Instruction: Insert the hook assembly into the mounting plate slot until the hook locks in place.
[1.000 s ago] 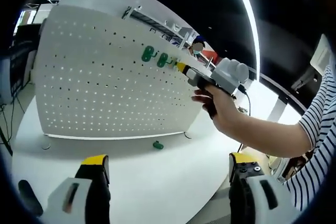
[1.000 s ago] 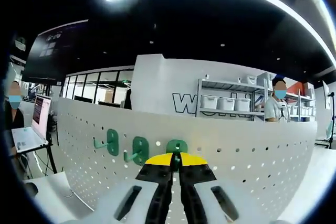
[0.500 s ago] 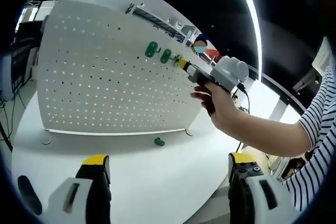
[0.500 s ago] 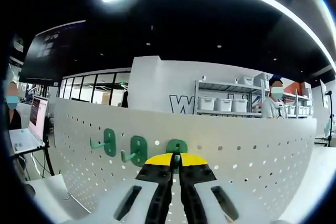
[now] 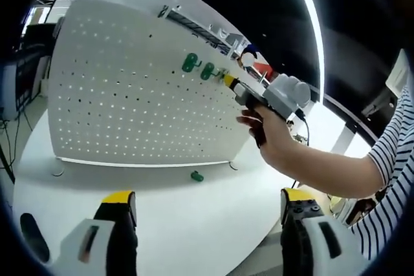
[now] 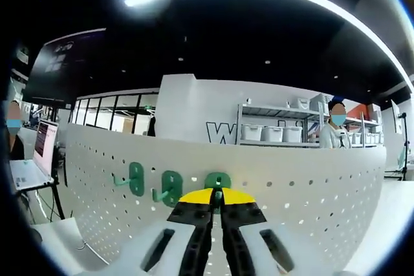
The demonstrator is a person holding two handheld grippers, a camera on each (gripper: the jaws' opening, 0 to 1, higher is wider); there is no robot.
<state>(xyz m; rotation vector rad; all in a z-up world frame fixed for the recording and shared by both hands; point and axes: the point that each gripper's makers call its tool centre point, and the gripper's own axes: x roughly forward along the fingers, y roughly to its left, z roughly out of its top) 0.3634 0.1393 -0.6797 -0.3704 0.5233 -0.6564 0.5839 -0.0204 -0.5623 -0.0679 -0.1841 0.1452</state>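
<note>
Hook (image 6: 218,181), green, sits pinched in your right claw (image 6: 218,193) against the white pegboard (image 6: 310,185), its lower part hidden behind the yellow tips. Two more hooks (image 6: 137,178) hang beside it. Your left claw (image 5: 204,208) stands apart over the desk (image 5: 181,224), where a small green piece (image 5: 196,176) is hard to make out.

left hand-held gripper (image 5: 204,214) jaws apart | pegboard (image 5: 129,95) upright | loose green hook (image 5: 196,176) on table (image 5: 194,224)
</note>
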